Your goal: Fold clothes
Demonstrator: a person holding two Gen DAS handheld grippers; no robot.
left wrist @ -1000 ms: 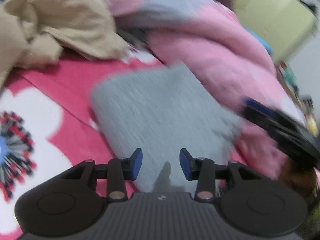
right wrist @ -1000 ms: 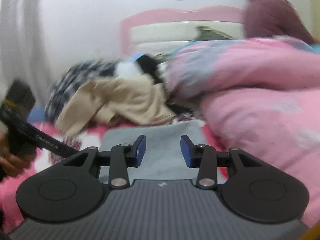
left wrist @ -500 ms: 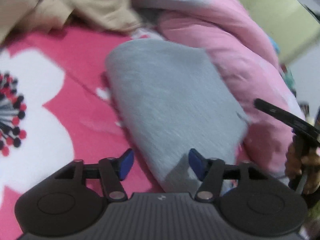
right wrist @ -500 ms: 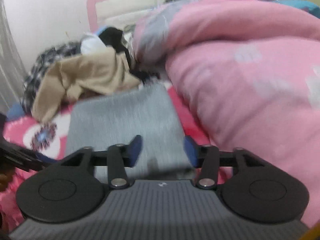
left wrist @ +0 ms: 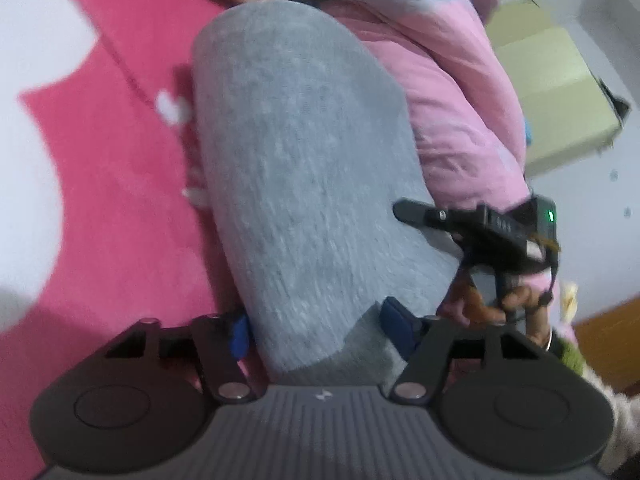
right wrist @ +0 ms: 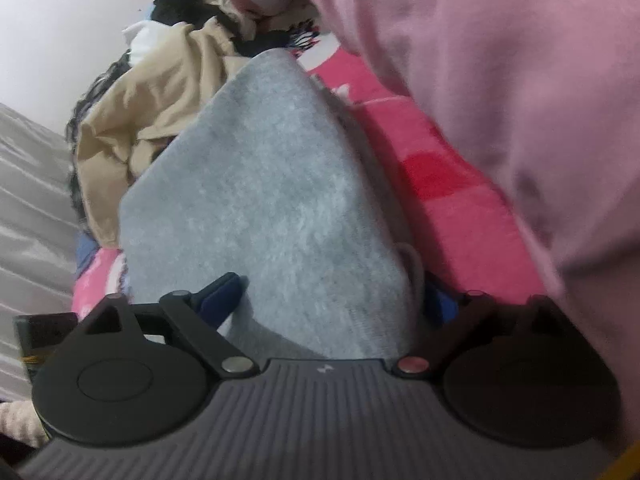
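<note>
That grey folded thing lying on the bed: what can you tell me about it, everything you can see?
The grey garment looks like soft, fuzzy knit or fleece, plain and heathered. It lies folded into a thick oblong with rounded edges, flat on the pink flowered bedsheet. A pink quilt bulges along one long side; a beige garment is heaped at its far end. A loop of cord seems to stick out at one near corner. Both tongs, left and right, straddle its near end, open; their jaws have just been moving.
</note>
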